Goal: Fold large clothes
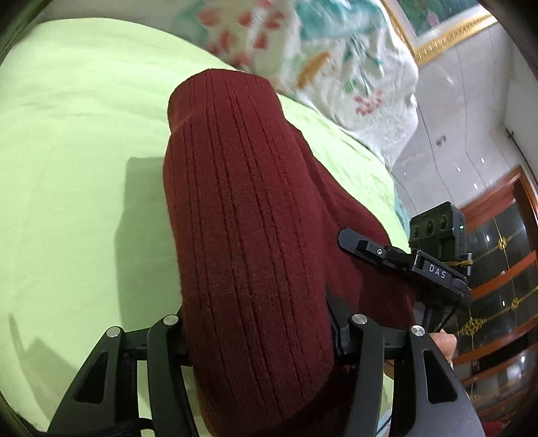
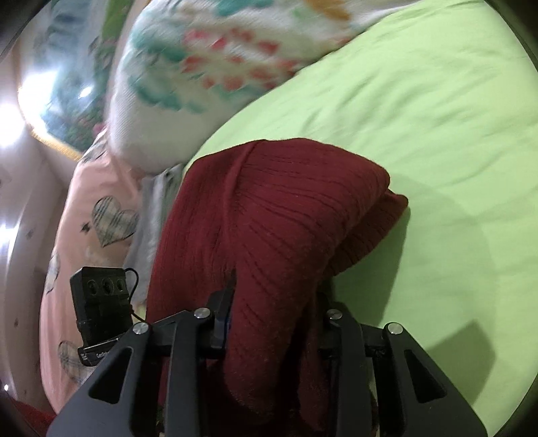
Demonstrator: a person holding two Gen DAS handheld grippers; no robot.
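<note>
Both grippers clamp dark red ribbed knit garment [image 1: 242, 208], bunched over green bedsheet [image 1: 77, 141].
Fingertips of left gripper [image 1: 259, 322] & right gripper [image 2: 272, 312] buried in cloth, so pads hidden; folds fill each jaw gap. Floral pillow [image 2: 208, 67] ahead, blurred; pink heart-print bedding [image 2: 97, 215] left of right gripper.

Light green bed sheet [image 1: 74, 141] across most of both views. White flowered pillow [image 1: 329, 57] at the top, blurred. Gold-framed picture [image 1: 447, 23] in the upper right corner of the left view, pale glossy wall [image 1: 470, 111] below it, dark wooden cabinet [image 1: 497, 269] at right. Pink heart-print bedding [image 2: 101, 215] at left in the right view; bright glare upper left.
</note>
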